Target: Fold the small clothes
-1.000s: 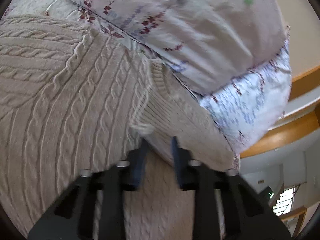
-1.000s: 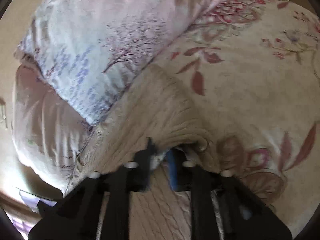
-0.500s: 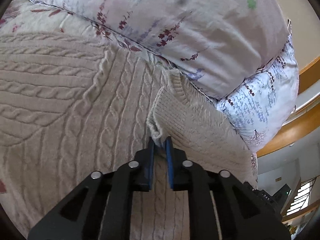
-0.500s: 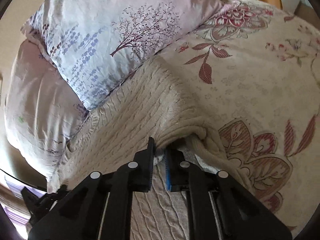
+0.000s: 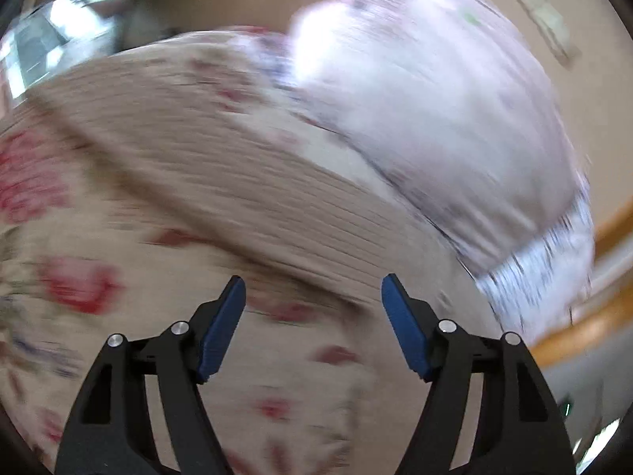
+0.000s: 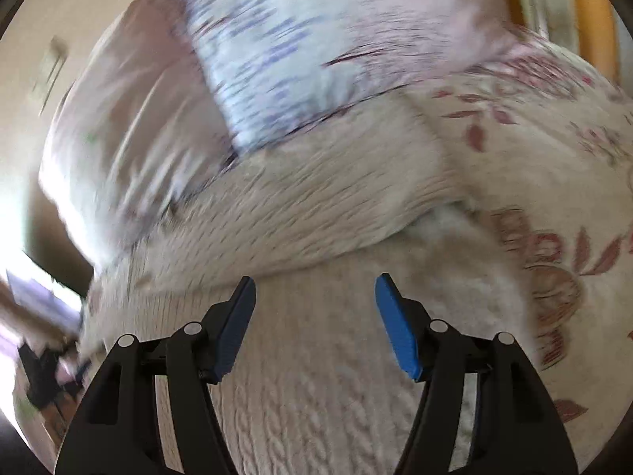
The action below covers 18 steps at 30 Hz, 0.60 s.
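black gripper (image 5: 312, 297) frames, blue pads (image 6: 235, 324), silver screws (image 5: 180, 327)

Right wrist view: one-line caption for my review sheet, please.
Right gripper, jaws opening and empty, above a folded cream cable-knit sweater on a floral bedspread, pillows behind.

Both grippers let go of the sweater (image 6: 316, 206): the left gripper (image 5: 312, 297) and right gripper (image 6: 314, 293) had jaws pinched on its folded edge, and now their jaws were opening, empty. The left one swung off toward seven o'clock, over the flowered bedspread (image 5: 99, 285).
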Each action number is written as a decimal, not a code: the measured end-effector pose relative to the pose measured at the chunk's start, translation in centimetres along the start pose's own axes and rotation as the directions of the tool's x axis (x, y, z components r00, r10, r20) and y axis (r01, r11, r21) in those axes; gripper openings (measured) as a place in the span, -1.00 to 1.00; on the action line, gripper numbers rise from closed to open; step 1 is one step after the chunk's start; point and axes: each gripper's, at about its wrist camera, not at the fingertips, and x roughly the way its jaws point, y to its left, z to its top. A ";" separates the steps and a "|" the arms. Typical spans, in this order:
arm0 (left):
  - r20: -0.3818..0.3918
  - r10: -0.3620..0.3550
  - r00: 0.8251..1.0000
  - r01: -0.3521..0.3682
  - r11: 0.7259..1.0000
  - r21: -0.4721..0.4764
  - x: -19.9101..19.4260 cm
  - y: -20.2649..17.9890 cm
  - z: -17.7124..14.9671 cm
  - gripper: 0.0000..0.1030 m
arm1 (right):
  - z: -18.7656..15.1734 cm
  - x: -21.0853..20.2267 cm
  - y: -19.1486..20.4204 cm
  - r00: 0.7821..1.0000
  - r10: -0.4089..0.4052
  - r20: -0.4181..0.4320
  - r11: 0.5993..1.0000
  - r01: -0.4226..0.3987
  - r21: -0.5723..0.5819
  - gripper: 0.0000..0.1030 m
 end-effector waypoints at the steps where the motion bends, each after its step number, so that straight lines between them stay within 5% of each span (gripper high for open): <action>1: -0.003 0.008 1.000 -0.008 0.999 -0.042 -0.1 1.1 0.4 0.28 | -0.5 0.3 1.2 1.000 -0.015 -0.009 0.998 0.014 -0.063 0.25; 6: 0.027 0.001 1.000 0.004 0.983 -0.182 0.1 4.1 1.8 0.14 | -2.9 1.9 5.6 0.990 -0.139 -0.016 0.950 0.129 -0.283 0.48; 18: 0.110 0.025 0.994 0.010 0.949 -0.315 1.1 5.8 4.8 0.14 | -4.6 3.5 7.6 0.965 -0.263 -0.010 0.889 0.238 -0.392 0.75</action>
